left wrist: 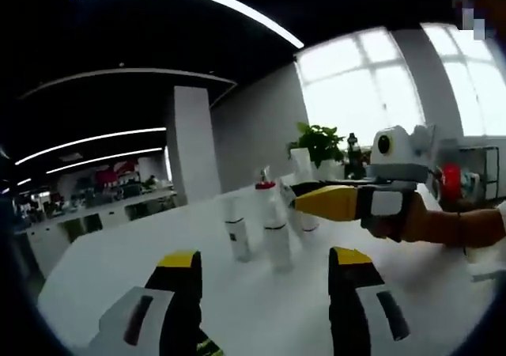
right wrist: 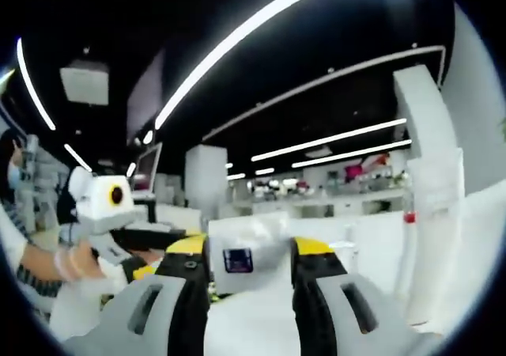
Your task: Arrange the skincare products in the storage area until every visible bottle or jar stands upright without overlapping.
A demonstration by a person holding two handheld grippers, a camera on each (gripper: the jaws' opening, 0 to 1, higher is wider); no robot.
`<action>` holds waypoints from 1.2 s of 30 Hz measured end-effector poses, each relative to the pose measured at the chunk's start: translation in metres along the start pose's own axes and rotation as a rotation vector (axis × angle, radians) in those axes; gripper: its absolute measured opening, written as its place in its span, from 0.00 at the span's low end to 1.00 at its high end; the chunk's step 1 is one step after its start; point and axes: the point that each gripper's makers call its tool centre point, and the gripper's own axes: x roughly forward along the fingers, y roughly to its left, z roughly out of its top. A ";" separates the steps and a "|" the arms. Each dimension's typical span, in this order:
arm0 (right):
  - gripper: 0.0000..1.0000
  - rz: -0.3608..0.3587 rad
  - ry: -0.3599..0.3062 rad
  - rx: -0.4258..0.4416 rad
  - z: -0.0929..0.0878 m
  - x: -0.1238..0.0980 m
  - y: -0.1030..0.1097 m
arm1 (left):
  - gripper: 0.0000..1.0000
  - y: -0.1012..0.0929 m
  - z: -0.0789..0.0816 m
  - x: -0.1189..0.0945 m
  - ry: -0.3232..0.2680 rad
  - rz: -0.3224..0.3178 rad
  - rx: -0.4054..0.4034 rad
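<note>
I work over the broad white tabletop (left wrist: 118, 269), where a loose cluster of slim white plastic skincare bottles (left wrist: 277, 233) stands upright near its middle, one with a red cap. My right gripper (right wrist: 249, 273) is clamped on a white bottle with a small dark label (right wrist: 241, 257), which stands close to that cluster. My left gripper (left wrist: 261, 273) hangs with jaws spread and empty just short of the bottles. I judge the main risk is the held bottle swinging into its neighbours and toppling them, since they stand so close.
</note>
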 end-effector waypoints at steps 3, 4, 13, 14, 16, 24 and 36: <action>0.39 0.000 -0.009 -0.001 0.001 0.000 0.001 | 0.56 -0.006 0.004 0.009 -0.020 -0.009 0.013; 0.39 0.001 -0.010 -0.001 0.001 0.001 0.001 | 0.56 -0.010 0.003 0.012 -0.015 -0.022 0.017; 0.39 0.025 -0.001 -0.005 -0.004 0.002 0.008 | 0.23 -0.015 -0.006 0.013 -0.028 -0.038 -0.018; 0.39 0.033 -0.008 -0.009 -0.004 0.003 0.010 | 0.22 -0.015 -0.007 0.013 -0.026 -0.031 -0.028; 0.39 0.047 -0.005 -0.009 -0.005 0.002 0.014 | 0.18 -0.019 -0.009 0.012 -0.019 -0.033 -0.010; 0.38 0.063 0.024 -0.007 -0.013 0.003 0.020 | 0.00 -0.020 -0.009 0.005 -0.018 -0.056 -0.037; 0.38 0.243 0.035 0.124 -0.013 -0.003 0.052 | 0.00 -0.032 -0.006 -0.022 -0.070 -0.430 -0.264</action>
